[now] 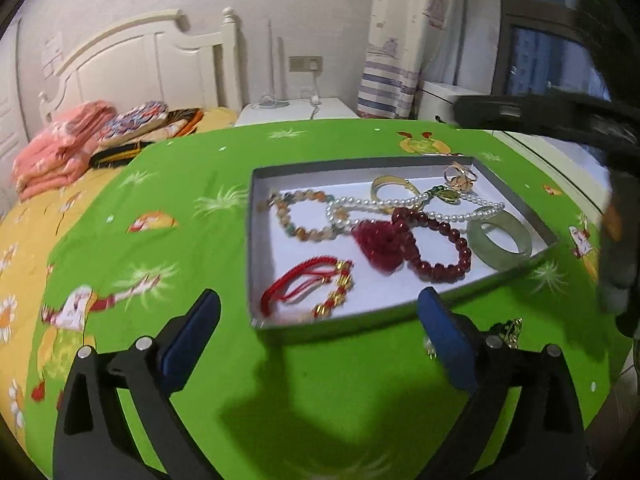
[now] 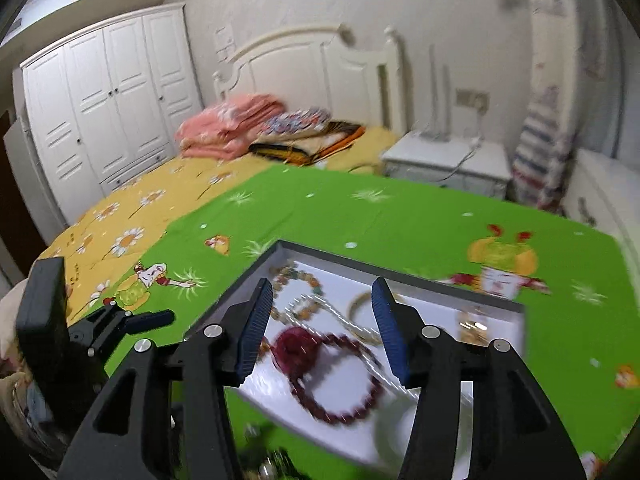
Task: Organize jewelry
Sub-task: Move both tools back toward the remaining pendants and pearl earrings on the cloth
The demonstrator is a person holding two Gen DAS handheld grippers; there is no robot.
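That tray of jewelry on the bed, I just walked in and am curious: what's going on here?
A person holds a gripper in each hand over a shallow grey tray on a green cloth. The tray holds a red cord bracelet, a dark red bead bracelet, a pearl strand and a jade bangle, among others. The left gripper is open and empty near the tray's front edge. The right gripper hovers open above the beads, holding nothing.

Bright indoor light from above casts a dark shadow on the green cartoon-print cloth (image 1: pixel 280 412). Fisheye curvature bends and darkens the edges. The right wrist view smears with motion blur; the left is sharper.
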